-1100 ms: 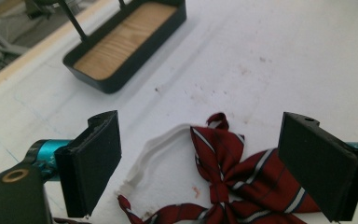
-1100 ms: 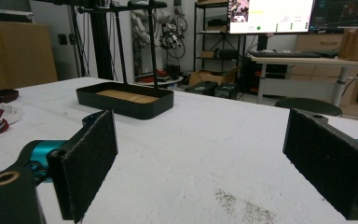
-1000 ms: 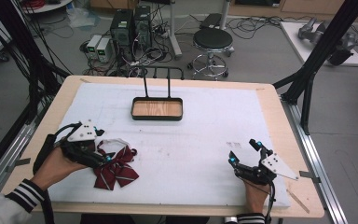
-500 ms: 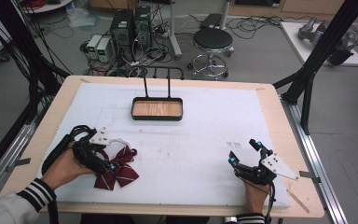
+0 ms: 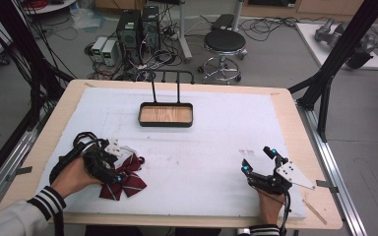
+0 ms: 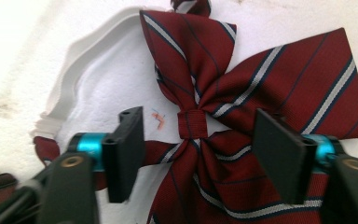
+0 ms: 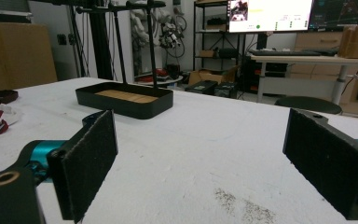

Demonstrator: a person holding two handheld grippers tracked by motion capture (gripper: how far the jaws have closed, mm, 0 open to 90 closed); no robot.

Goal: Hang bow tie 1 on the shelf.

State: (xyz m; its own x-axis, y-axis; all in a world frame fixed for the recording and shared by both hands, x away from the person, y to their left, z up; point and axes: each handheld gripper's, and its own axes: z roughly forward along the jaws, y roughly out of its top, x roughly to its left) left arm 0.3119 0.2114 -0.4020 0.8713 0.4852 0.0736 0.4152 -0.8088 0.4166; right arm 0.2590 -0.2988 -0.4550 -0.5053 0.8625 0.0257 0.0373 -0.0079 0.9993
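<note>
White padding covers the table (image 5: pixel 216 147), and low in the left of the high view a dark red striped bow tie (image 5: pixel 126 178) lies flat on it, its white strap (image 5: pixel 119 148) curled just beside it toward the upper left. From the left gripper view the bow's centre knot (image 6: pixel 190 123) sits in the middle of the frame, the two wide wings fanning out to the upper right and lower right, so the bow's long axis runs roughly across the gap between the jaws. The left gripper (image 6: pixel 199 149) hangs directly over it with jaws spread wide, clasping nothing; the knot lies just ahead of and between them, so a short drop and a squeeze looks like the coming move. The right gripper (image 5: pixel 260 161) rests low in the right of the high view, well apart from the bow, its jaws likewise spread on nothing. Farther up, at the centre, stands a black tray (image 5: pixel 166 124) with a wooden floor and an upright handle.
</note>
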